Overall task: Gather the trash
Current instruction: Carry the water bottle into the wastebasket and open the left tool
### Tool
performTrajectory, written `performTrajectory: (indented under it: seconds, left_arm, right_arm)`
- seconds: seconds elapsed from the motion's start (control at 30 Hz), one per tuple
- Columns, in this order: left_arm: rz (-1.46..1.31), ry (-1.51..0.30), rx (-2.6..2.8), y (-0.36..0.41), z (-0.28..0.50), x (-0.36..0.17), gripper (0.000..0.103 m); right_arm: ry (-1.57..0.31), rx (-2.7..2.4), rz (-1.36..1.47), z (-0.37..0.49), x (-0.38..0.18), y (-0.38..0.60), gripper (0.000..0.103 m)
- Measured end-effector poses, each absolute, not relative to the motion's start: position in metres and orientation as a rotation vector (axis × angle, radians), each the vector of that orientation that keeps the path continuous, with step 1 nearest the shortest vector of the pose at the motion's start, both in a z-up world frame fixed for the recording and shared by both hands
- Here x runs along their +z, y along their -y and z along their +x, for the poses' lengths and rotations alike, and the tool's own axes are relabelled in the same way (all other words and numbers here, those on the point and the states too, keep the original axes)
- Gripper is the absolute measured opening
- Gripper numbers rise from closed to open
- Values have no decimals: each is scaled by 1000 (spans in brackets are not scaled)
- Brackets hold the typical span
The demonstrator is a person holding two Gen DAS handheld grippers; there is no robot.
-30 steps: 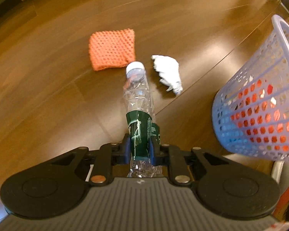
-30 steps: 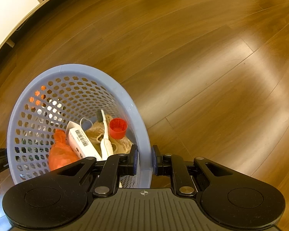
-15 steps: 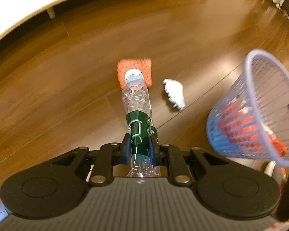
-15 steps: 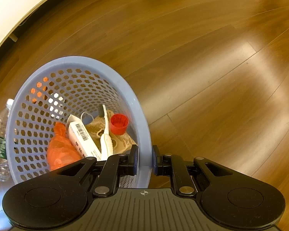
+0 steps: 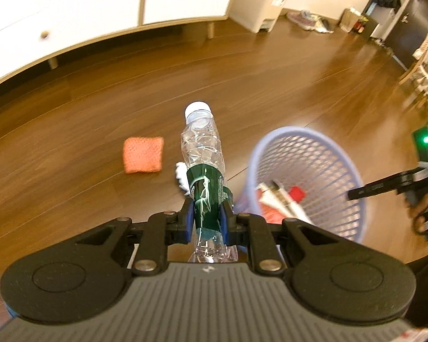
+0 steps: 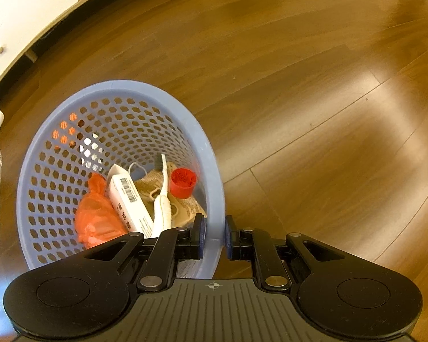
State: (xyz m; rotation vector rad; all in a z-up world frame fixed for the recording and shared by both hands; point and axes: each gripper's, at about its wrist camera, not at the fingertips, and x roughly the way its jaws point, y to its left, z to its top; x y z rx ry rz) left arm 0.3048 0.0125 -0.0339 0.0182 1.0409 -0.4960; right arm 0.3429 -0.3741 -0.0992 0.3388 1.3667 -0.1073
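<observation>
Bottle lifted off wood floor; left tongs grasping it, right tongs clamp basket.

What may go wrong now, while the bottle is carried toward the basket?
1. The left gripper pinches the crushed clear plastic bottle with green label near its base, so the long neck end might swing or slip out.
2. The right gripper holds the perforated blue plastic basket by one spot on its rim, tilted; a hard drop could tip it further.
3. The bottle is long and may catch on the rim.
</observation>
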Motion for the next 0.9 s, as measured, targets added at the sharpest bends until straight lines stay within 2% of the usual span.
performTrajectory:
  seconds: [0.4,0.9]
  left_arm:
    - [7,-1027,-552,23,294,-21,15]
    - [52,-1053,-645,60,294,-32,15]
  right_arm:
    - [-1328,-104,360,332,-94,370,10]
    - [-1331,-93,366,333,-92,370,10]
